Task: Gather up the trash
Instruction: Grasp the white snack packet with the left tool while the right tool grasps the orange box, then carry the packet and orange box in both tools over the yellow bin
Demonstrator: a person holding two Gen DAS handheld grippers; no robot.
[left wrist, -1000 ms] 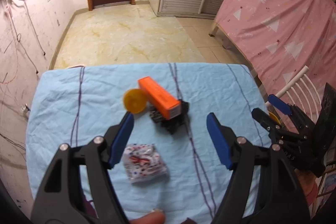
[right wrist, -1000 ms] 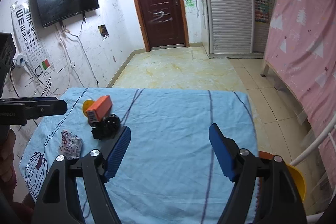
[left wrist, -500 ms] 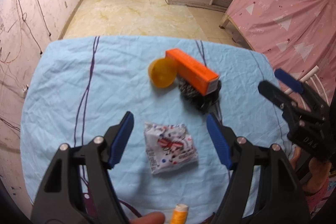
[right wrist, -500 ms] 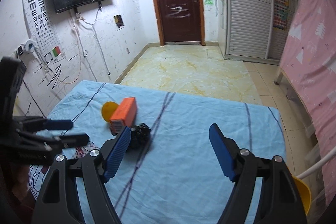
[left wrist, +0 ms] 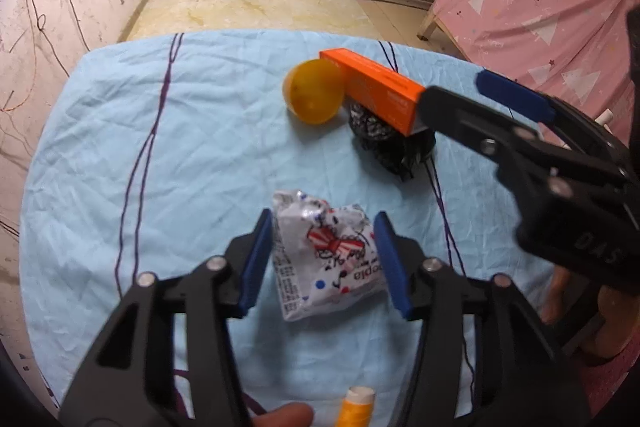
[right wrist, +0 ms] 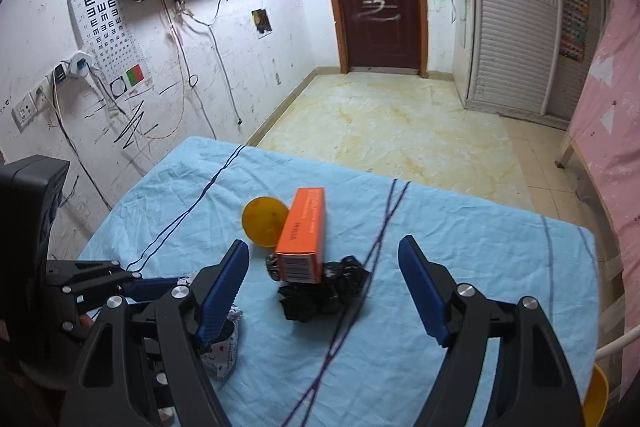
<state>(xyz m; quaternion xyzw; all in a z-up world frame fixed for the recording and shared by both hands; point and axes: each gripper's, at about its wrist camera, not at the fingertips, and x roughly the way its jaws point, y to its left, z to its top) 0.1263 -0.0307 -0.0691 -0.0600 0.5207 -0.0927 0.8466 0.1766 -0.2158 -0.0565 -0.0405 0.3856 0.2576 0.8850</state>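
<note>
Crinkled white wrapper (left wrist: 328, 259) between our left gripper (left wrist: 326, 261)'s closing jaws.
It lies on the blue cloth (left wrist: 160, 155); whether the pads touch it, we cannot tell. Our right gripper (right wrist: 322, 291) hangs open above the orange box (right wrist: 304, 231) and black bag (right wrist: 324, 293).

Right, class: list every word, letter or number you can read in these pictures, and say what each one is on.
"DAS": body of the right gripper.
"epla": snack wrapper.
"E" rows: eye chart.
Orange box print and wardrobe poster: too blurred to read.
</note>
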